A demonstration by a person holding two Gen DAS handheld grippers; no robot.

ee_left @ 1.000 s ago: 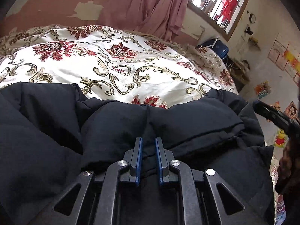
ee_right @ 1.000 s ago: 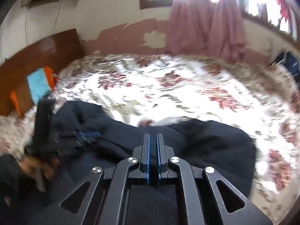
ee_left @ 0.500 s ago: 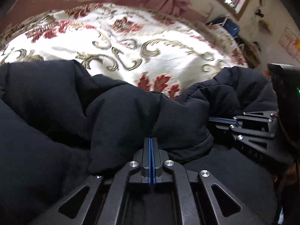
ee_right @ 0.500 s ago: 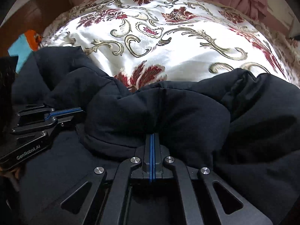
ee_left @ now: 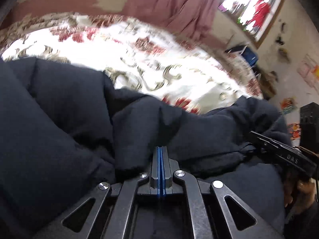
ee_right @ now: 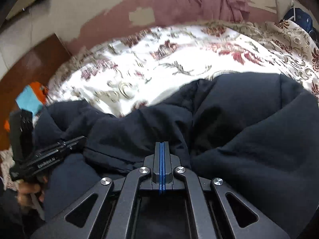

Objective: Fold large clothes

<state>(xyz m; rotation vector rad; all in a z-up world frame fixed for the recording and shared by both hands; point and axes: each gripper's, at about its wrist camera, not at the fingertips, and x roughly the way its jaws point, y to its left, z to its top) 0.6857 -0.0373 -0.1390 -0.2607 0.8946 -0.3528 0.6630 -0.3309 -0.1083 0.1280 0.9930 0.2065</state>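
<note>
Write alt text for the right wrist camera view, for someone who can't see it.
The right gripper is shut on the edge of a puffy black jacket lying on a floral bedspread. The left gripper reaches into the same jacket at the left.

jacket (ee_left: 65, 107): black | bedspread (ee_right: 179, 55): white, red-gold floral scrolls | curtain (ee_right: 199, 0): dusty pink | fingers (ee_left: 159, 159): blue-lined
</note>
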